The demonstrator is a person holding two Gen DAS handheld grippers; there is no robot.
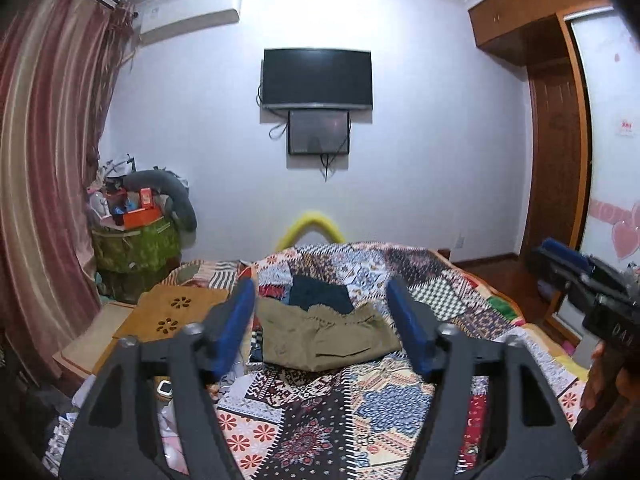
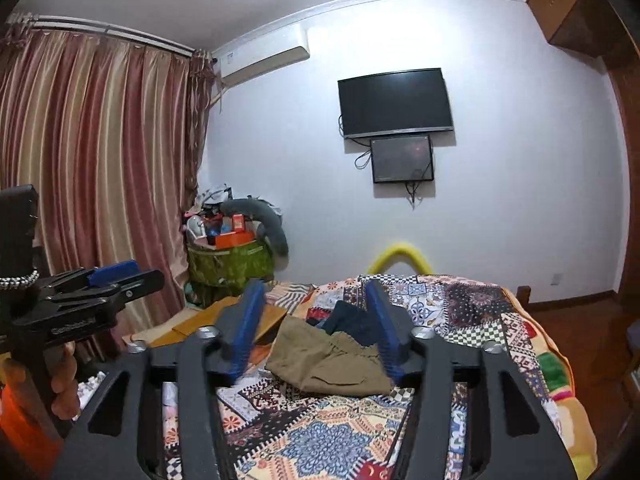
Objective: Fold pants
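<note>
Pants (image 1: 326, 336): one olive, one dark (image 1: 320, 294)

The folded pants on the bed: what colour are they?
Olive khaki pants, clearest in the left wrist view.

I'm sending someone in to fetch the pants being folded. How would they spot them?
Start at the bed with the patchwork quilt below the wall-mounted TV. Near its middle lies a folded olive-khaki pair of pants. A dark navy garment lies just behind them; the pants are the plain tan-green piece nearer the foot.

pants (image 1: 328, 336): matt olive cloth | quilt (image 1: 320, 420): patterned cloth
</note>
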